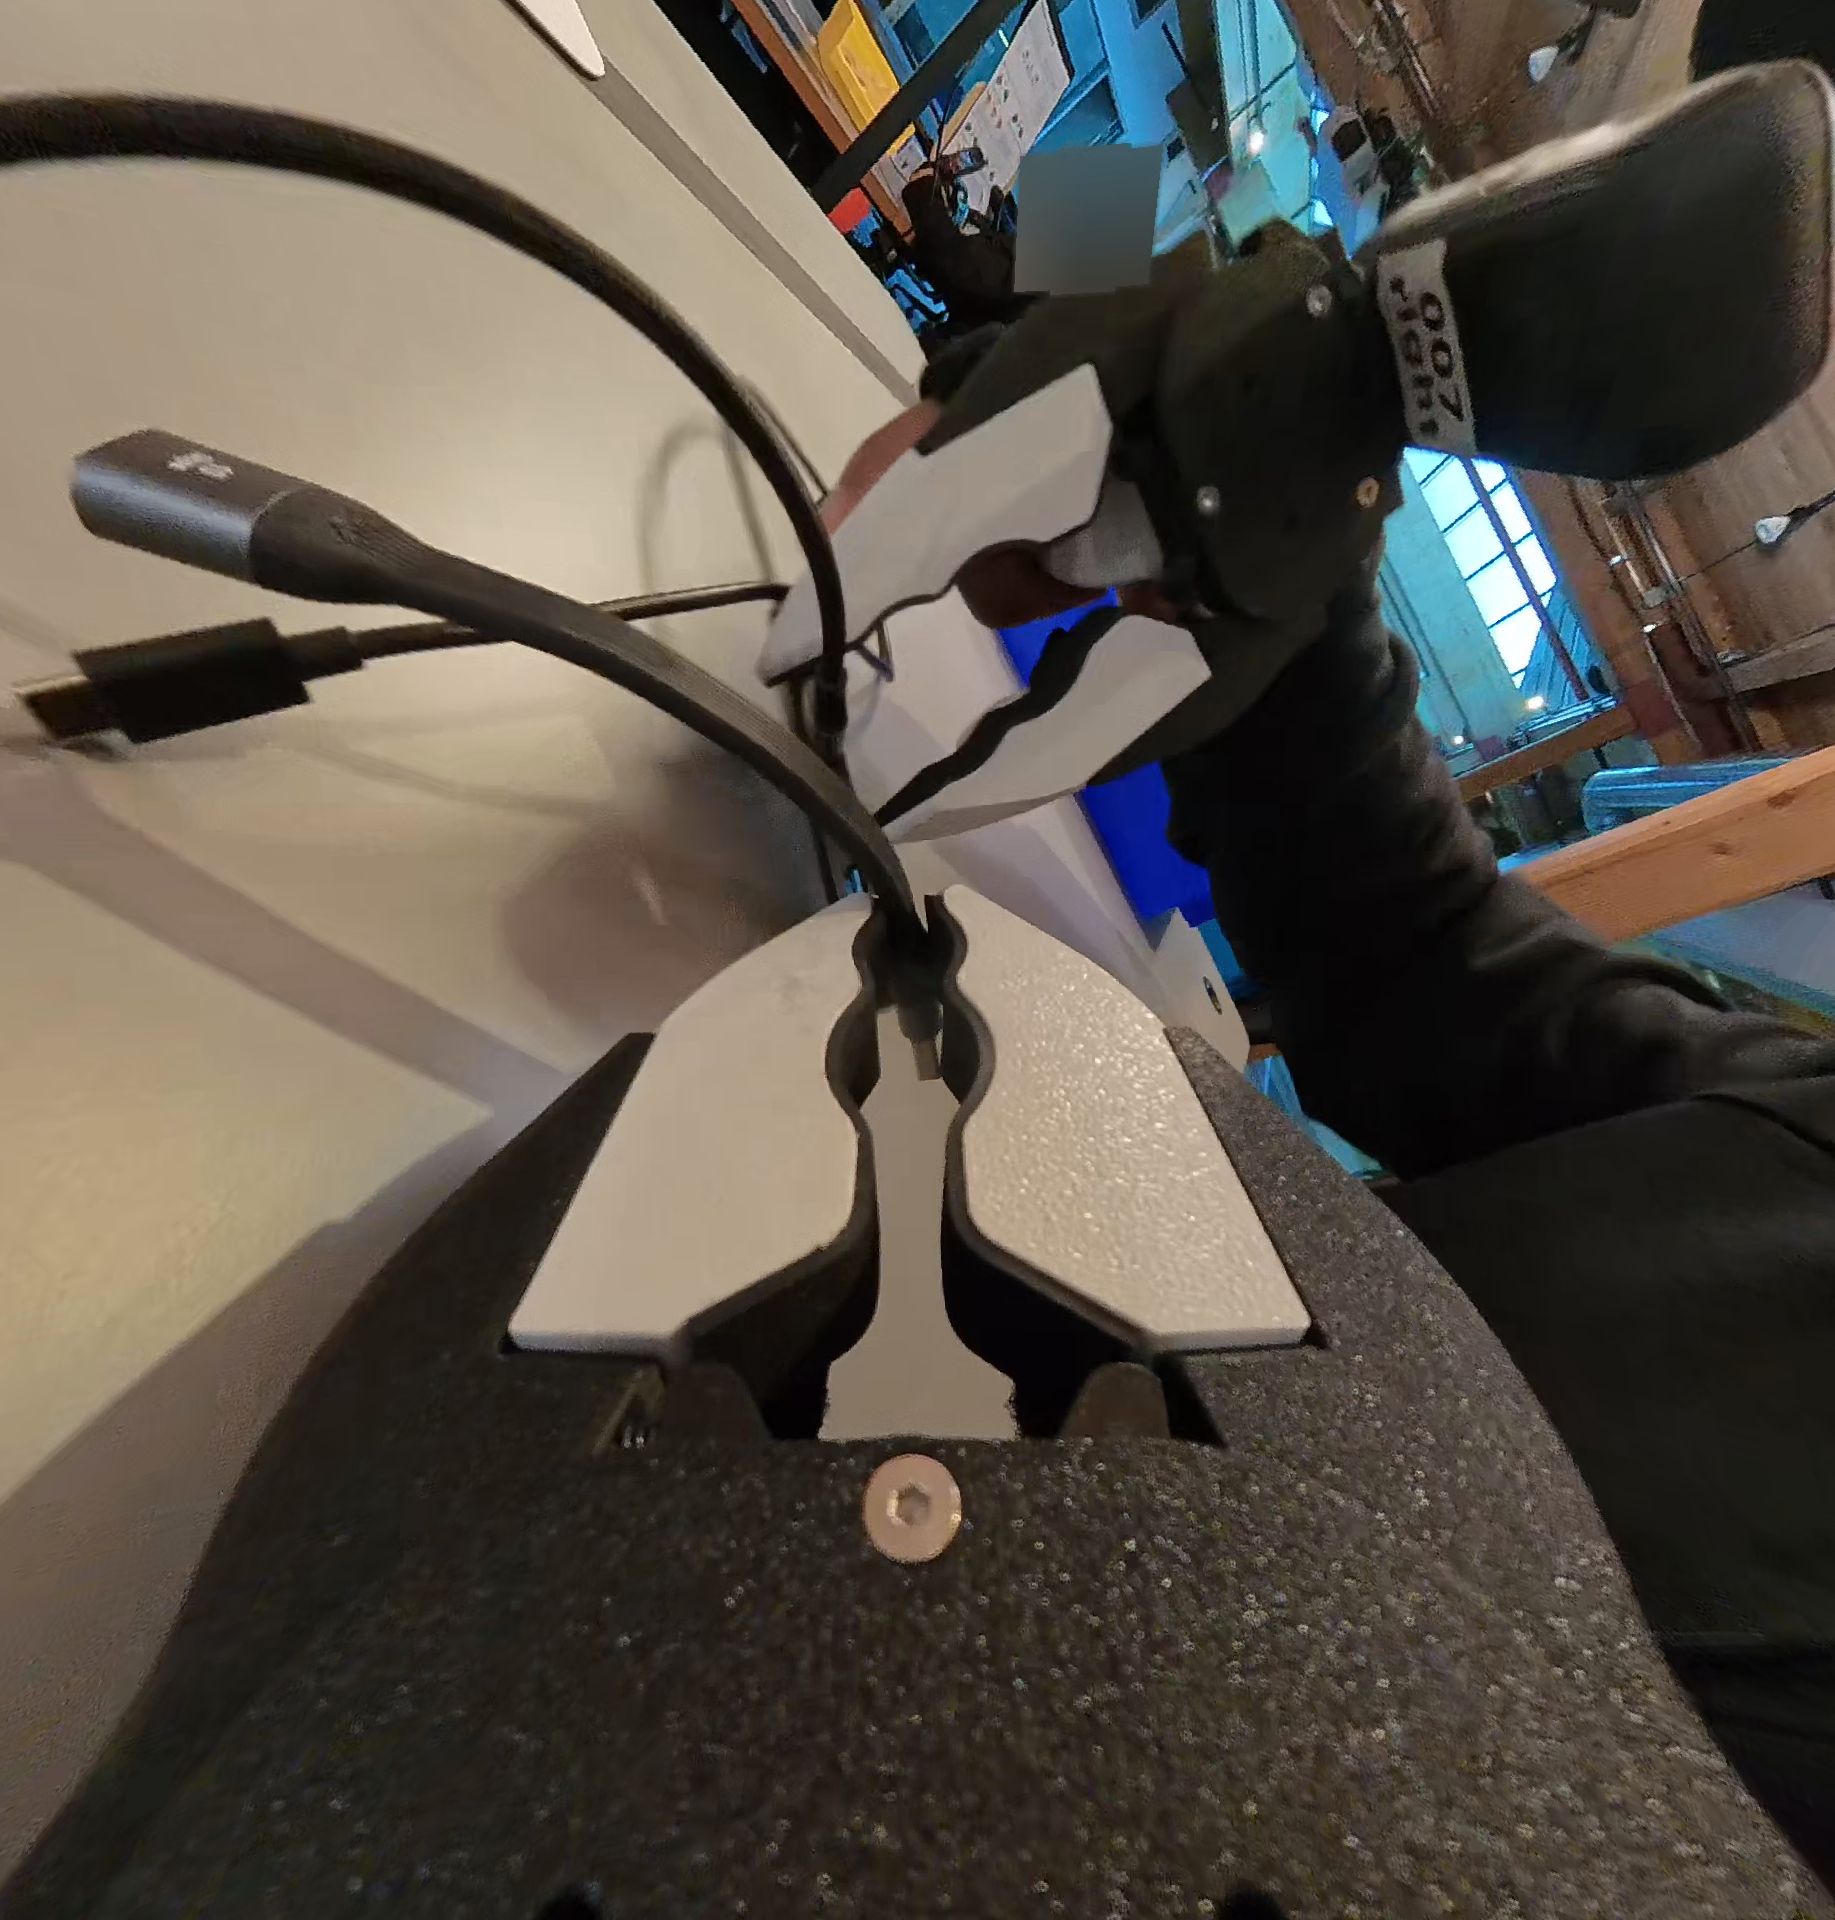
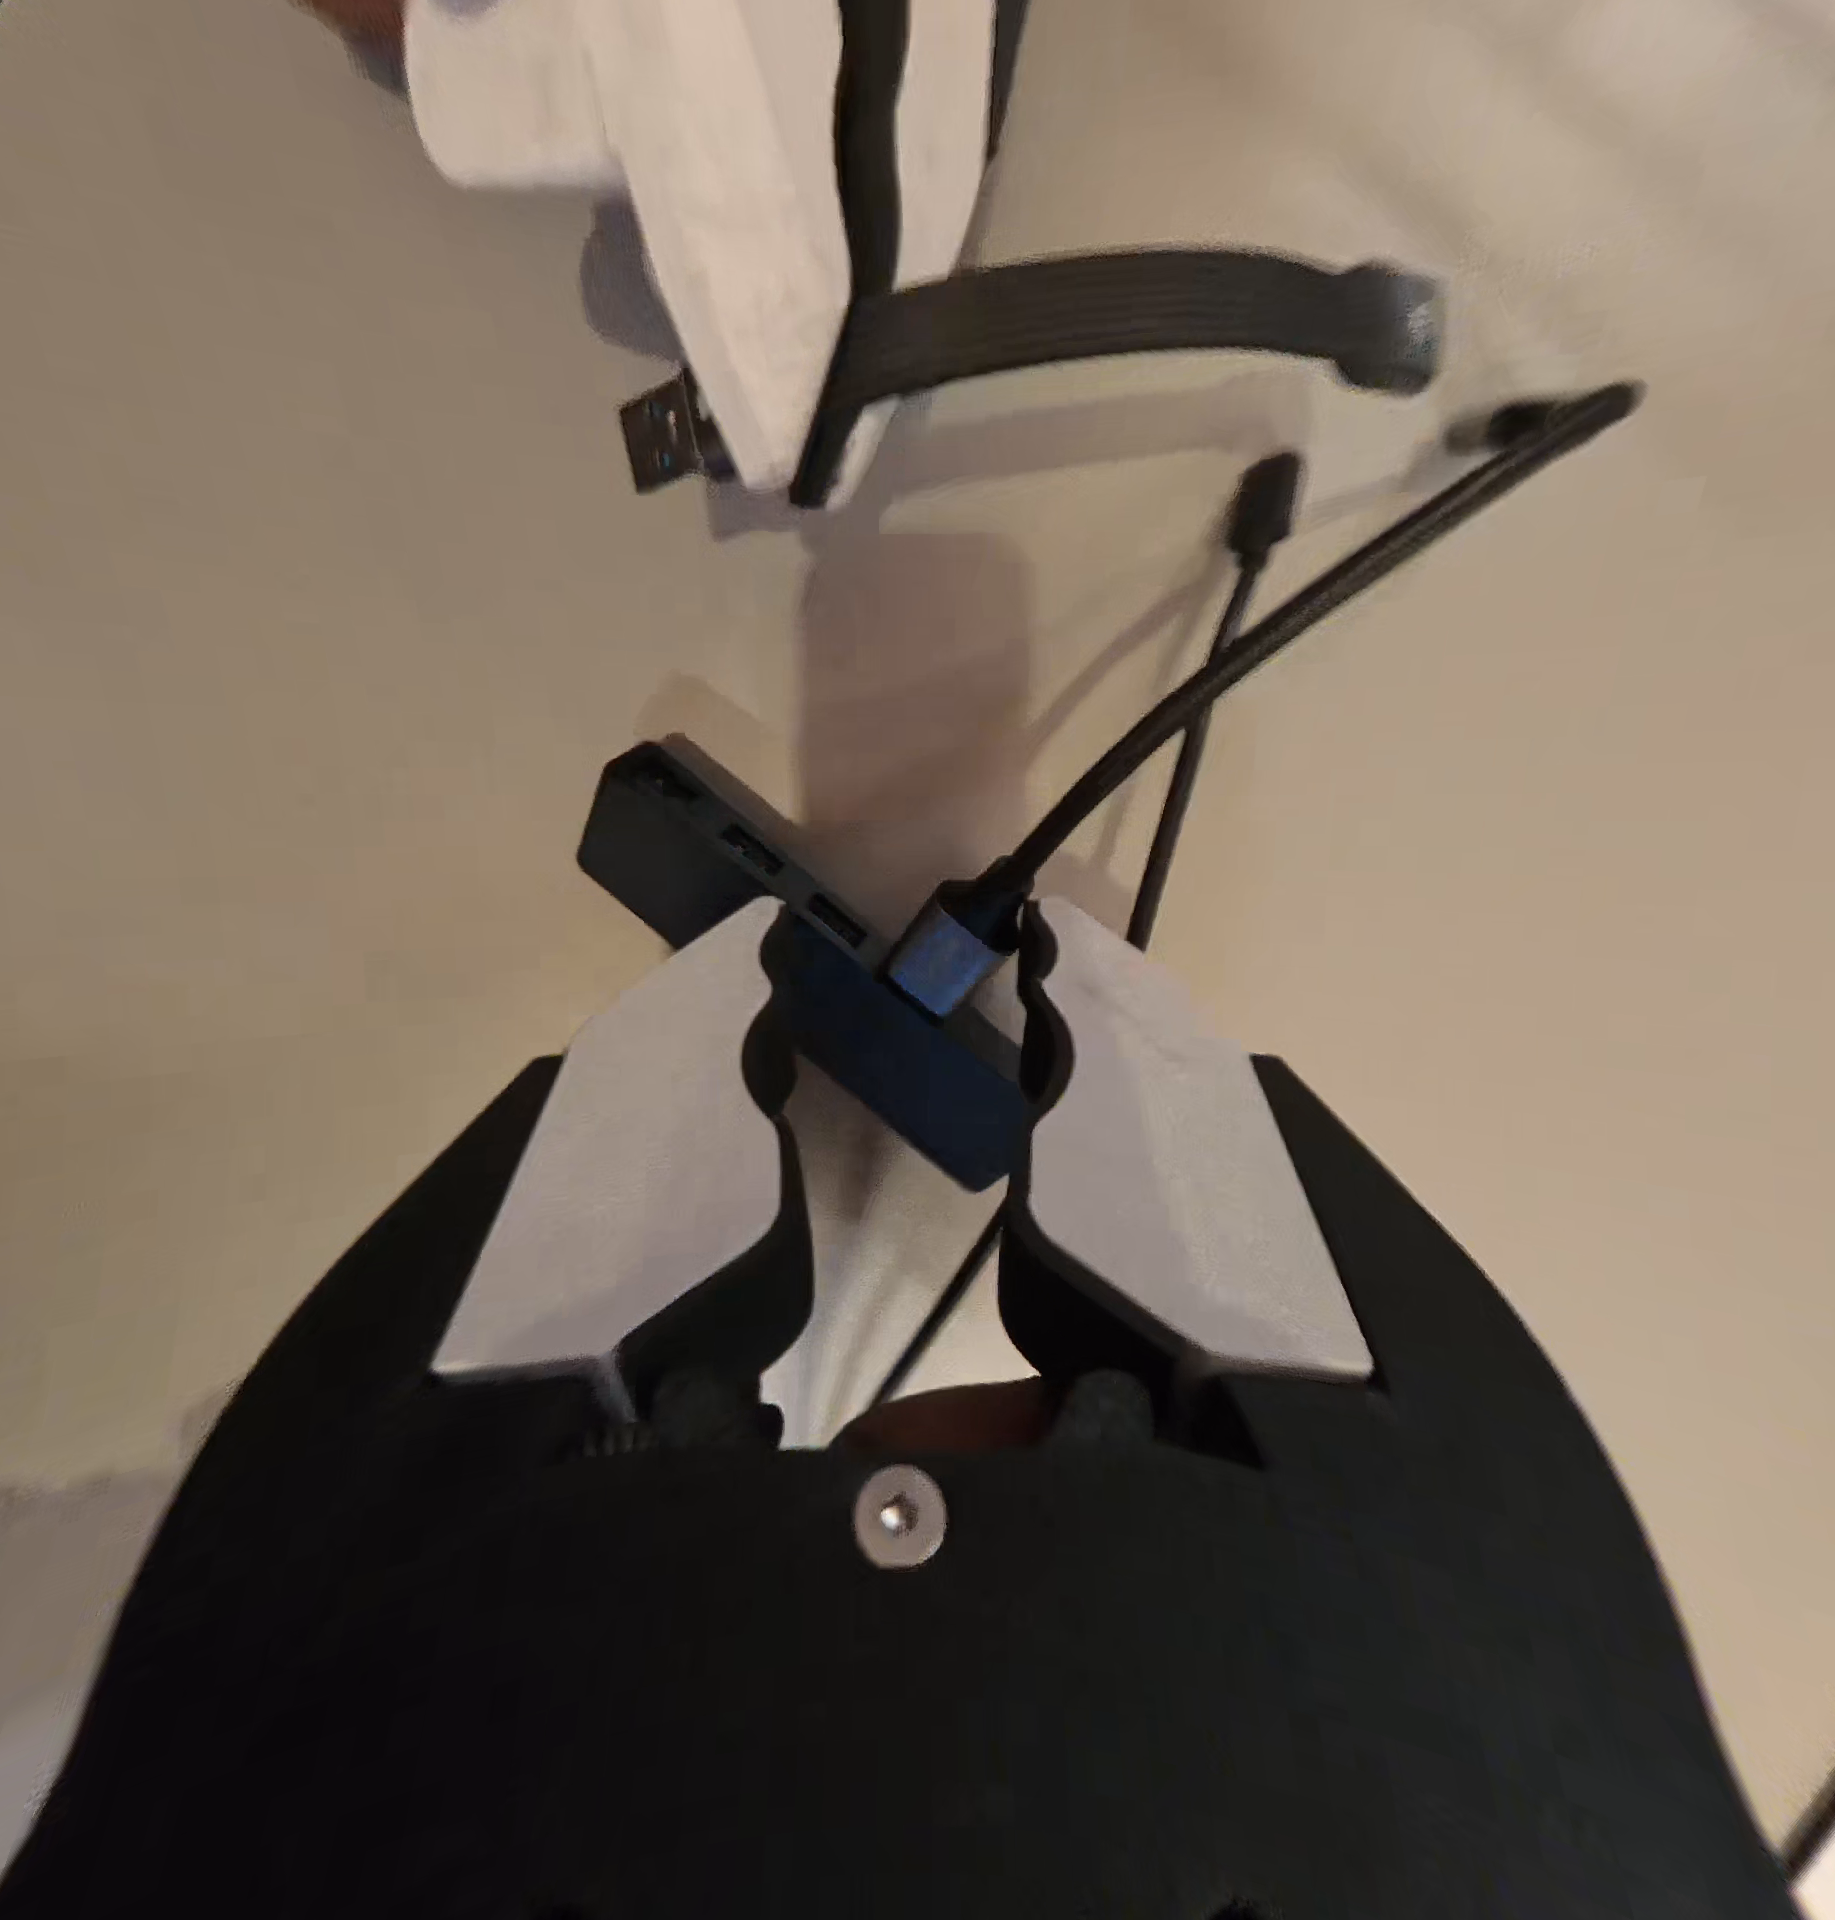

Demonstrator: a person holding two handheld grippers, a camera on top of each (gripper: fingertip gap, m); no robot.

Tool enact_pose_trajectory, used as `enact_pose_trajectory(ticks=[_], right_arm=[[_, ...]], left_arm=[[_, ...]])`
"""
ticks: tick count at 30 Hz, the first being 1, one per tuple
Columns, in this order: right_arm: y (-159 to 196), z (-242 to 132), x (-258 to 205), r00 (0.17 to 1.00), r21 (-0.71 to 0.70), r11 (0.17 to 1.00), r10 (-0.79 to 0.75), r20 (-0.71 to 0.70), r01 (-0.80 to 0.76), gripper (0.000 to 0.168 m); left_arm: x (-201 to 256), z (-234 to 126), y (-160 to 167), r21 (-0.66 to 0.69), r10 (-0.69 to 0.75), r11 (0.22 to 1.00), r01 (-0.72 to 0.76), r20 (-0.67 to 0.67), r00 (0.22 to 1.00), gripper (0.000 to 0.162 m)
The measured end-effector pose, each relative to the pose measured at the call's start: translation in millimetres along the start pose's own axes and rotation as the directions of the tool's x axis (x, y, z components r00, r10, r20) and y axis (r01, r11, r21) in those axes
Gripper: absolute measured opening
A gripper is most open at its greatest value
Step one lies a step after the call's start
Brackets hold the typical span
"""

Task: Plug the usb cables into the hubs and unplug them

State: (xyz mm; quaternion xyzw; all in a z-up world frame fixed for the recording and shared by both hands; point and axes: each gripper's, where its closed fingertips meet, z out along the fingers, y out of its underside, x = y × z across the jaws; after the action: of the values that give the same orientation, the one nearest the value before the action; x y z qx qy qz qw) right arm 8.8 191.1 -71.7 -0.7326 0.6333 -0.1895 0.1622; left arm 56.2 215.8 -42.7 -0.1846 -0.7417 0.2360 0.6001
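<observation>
Right tongs [image 2: 897, 930] pinch hub [image 2: 788, 966] above table [image 2: 269, 727]; braided cable [image 2: 944, 951] plugged in, three ports free. Left tongs [image 1: 908, 920] clamp flat cable [image 1: 601, 665] near plug, probably next in. Unplugging not started.

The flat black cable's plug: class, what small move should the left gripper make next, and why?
Probably carry the flat black cable toward the hub and line its plug up with a free port. The left gripper pinches it apart from the hub, which the right gripper holds with one braided cable already in.
</observation>
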Motion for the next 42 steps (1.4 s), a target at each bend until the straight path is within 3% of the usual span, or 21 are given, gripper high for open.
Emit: enact_pose_trajectory(ticks=[6,7,10,19,22,29,42], right_arm=[[0.4,-16.9,-0.6,0.932,0.251,0.961,0.192,-0.306,-0.116,0.036],[1.8,-21.6,-0.4,0.904,0.295,0.947,0.23,-0.361,-0.124,0.019],[10.3,-25.2,-9.5,0.833,0.367,0.917,0.32,-0.452,-0.153,0.019],[25.5,-25.4,-42.2,0.798,0.399,0.894,0.388,-0.462,-0.204,0.02],[24.7,-27.6,-43.9,0.782,0.404,0.896,0.384,-0.491,-0.187,0.019],[18.4,-28.6,-40.5,0.738,0.404,0.904,0.367,-0.566,-0.139,0.019],[13.3,-36.0,-35.1,0.684,0.396,0.917,0.323,-0.654,-0.054,0.018]], left_arm=[[-1.2,18.4,-0.7,-0.029,0.107,0.994,-0.105,0.066,0.992,0.006],[-0.5,21.3,-0.8,-0.032,0.125,0.992,-0.123,0.069,0.99,0.006],[3.0,30.9,-2.6,-0.047,0.174,0.984,-0.171,0.058,0.983,0.006],[12.8,62.0,13.2,-0.192,0.195,0.961,-0.197,-0.031,0.98,0.006],[16.0,70.6,5.1,-0.152,0.163,0.974,-0.167,-0.042,0.986,0.006],[36.1,77.8,-19.8,-0.004,0.063,0.998,-0.066,-0.215,0.974,0.006],[28.8,78.3,-20.5,0.01,0.11,0.994,-0.109,-0.156,0.982,0.008]])
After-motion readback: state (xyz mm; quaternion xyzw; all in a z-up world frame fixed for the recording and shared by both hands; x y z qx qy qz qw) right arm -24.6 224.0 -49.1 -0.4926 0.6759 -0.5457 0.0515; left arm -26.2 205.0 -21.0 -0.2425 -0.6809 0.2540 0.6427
